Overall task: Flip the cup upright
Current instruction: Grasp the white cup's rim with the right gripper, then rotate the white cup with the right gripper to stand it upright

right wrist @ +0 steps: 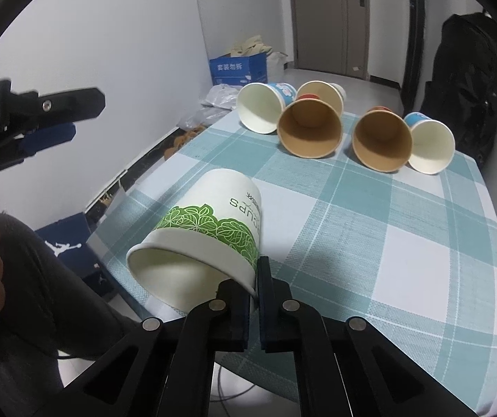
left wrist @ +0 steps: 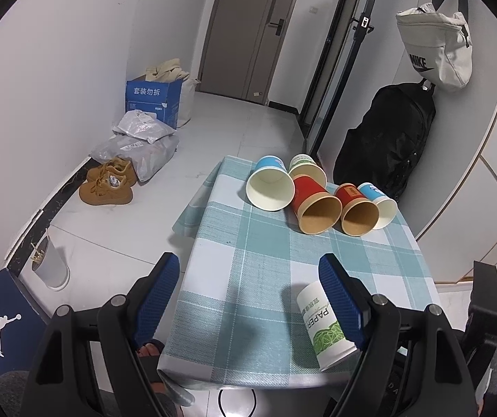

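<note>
Right now the right tongs (right wrist: 256, 278) are pinching the rim of the green-leaf paper cup (right wrist: 210, 229), one finger inside the mouth and one outside, nearly closed on the thin wall. That cup is lying tilted on its side at the near edge of the counter (right wrist: 370, 215), its mouth facing the camera and showing nothing inside. The left tongs (left wrist: 248, 299) are hanging spread wide apart above the near counter, holding nothing, their blue ribbed pads (left wrist: 158, 299) facing each other.

Five more paper cups are lying on their sides in a cluster at the far end, all mouths facing this way and all showing bare interiors: a blue cup (right wrist: 266, 106) with a white lining, a green-and-white cup (left wrist: 306, 166) behind, a larger red cup (right wrist: 309, 128) and a smaller red cup (right wrist: 382, 140) with brown kraft linings, and a small blue cup (right wrist: 431, 146) with a white lining. Each is a tapered cone with a rolled rim. A woven-looking cloth in teal and white checks is covering the counter.
</note>
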Demonstrator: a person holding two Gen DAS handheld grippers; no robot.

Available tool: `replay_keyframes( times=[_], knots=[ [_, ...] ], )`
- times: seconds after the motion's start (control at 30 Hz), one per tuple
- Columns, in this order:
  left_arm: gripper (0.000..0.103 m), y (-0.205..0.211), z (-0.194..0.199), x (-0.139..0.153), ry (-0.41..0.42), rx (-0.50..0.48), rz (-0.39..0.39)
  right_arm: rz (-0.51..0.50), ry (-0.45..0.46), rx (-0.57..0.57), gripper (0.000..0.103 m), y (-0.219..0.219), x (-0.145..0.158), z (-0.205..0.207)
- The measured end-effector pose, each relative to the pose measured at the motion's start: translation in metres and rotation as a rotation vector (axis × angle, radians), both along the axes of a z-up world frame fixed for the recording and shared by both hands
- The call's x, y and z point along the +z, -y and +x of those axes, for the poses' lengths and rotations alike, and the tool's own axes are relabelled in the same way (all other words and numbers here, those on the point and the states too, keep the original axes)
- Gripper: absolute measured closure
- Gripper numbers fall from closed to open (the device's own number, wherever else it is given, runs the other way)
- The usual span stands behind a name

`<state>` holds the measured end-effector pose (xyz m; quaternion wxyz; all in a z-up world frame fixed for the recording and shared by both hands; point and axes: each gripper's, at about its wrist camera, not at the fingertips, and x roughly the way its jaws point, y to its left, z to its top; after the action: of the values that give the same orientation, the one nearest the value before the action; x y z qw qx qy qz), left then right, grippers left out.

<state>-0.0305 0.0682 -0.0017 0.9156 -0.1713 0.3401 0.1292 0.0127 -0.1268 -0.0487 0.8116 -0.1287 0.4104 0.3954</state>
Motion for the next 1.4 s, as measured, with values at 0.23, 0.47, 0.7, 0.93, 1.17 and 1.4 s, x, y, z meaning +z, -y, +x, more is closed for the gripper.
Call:
replay_keyframes(
  times=[0.23,0.47,0.7,0.93,1.17,1.4],
  knots=[
    [0.024,0.000,0.003,0.001,0.006,-0.010,-0.051,-0.040,-0.028,-0.028,0.100,0.010,0.014,0.003],
    [0.024,0.011,0.015,0.000,0.001,-0.044,-0.106,-0.125,-0.119,-0.023,0.100,0.027,0.036,0.021],
    [0.024,0.026,0.035,-0.002,-0.012,-0.075,-0.150,-0.259,-0.251,0.004,0.100,0.048,0.043,0.033],
    [0.024,0.034,0.048,-0.006,-0.043,-0.106,-0.196,-0.322,-0.384,-0.023,0.100,0.056,0.052,0.071],
    [0.024,0.028,0.052,-0.010,-0.072,-0.102,-0.230,-0.395,-0.546,0.006,0.100,0.033,0.049,0.112],
    [0.024,0.028,0.054,-0.008,-0.069,-0.130,-0.245,-0.541,-0.611,0.088,0.100,0.002,0.025,0.134]
  ],
)
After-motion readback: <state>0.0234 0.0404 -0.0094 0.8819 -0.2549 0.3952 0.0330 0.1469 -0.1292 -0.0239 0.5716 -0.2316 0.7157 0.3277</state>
